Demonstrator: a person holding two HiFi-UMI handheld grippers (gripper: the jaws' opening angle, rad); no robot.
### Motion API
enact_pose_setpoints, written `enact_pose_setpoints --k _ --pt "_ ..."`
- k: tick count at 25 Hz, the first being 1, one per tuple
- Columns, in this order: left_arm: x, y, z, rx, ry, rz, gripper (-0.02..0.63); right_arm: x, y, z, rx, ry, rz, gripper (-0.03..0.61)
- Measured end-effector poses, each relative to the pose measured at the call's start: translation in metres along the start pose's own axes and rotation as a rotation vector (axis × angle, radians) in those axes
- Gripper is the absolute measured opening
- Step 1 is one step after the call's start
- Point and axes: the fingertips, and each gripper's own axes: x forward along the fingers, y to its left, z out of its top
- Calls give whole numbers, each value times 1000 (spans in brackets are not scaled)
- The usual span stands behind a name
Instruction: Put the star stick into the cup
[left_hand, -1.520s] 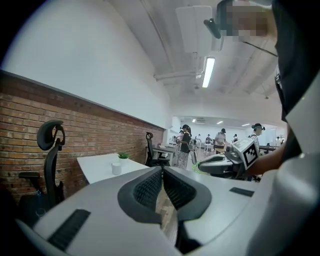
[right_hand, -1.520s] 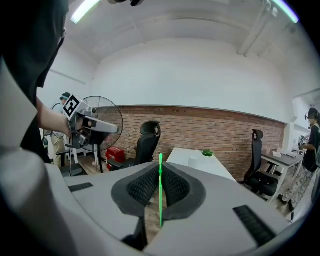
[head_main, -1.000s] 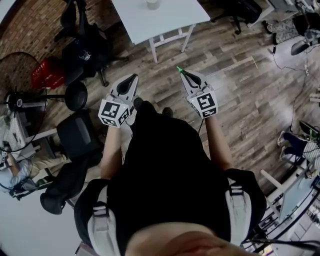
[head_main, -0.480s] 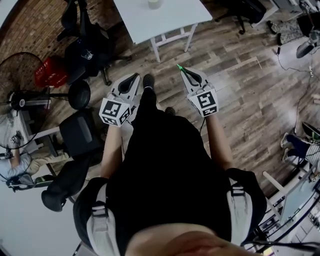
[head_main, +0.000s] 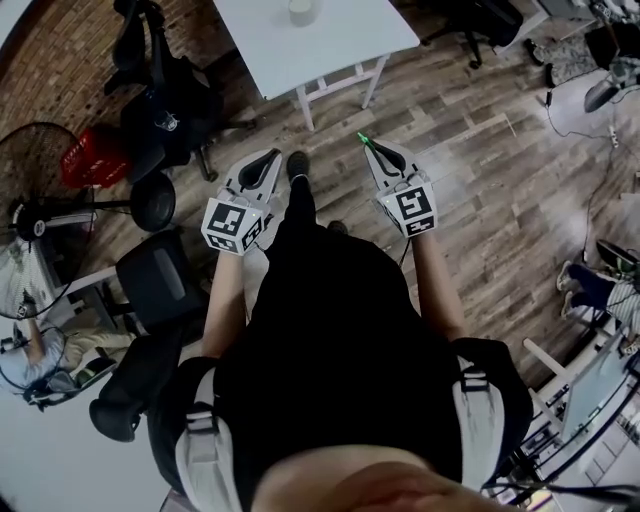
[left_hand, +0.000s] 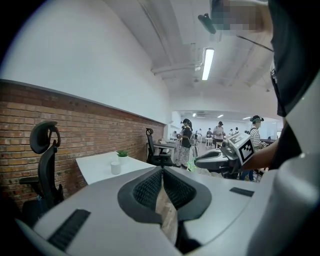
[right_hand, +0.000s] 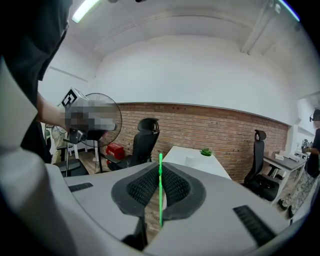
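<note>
A thin green star stick (right_hand: 160, 190) is clamped between the pads of my right gripper (right_hand: 160, 172); its tip (head_main: 361, 137) pokes past the jaws in the head view. The white cup (head_main: 302, 11) stands on the white table (head_main: 340, 40) ahead, seen small in the right gripper view (right_hand: 191, 160) and in the left gripper view (left_hand: 115, 167). My left gripper (head_main: 262, 165) is shut with nothing between its jaws, held level with the right gripper (head_main: 377, 153) over the wooden floor. Both are well short of the table.
Black office chairs (head_main: 165, 95) stand left of the table by a brick wall. A red basket (head_main: 82, 155), a floor fan (head_main: 30, 190) and another chair (head_main: 160, 280) lie to the left. Cables and shoes (head_main: 590, 285) sit at the right. People stand far off (left_hand: 187, 140).
The person has stepped forward a little; the table and chairs have shifted slightly in the head view. Both grippers keep their pose and the stick stays held.
</note>
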Motion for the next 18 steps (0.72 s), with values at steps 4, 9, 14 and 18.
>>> enact_pose_setpoints --k 4,9,14,18 --pt "7 30 5 -15 -20 17 29 32 -6 12 8 17 12 9" --pt "21 75 4 -50 -15 29 29 80 -14 31 -14 22 42 9" --pt "45 111 11 -54 -18 12 29 117 -26 43 -14 28 41 9" --pt "64 140 19 -57 -38 -1 29 143 -36 48 -21 44 35 9"
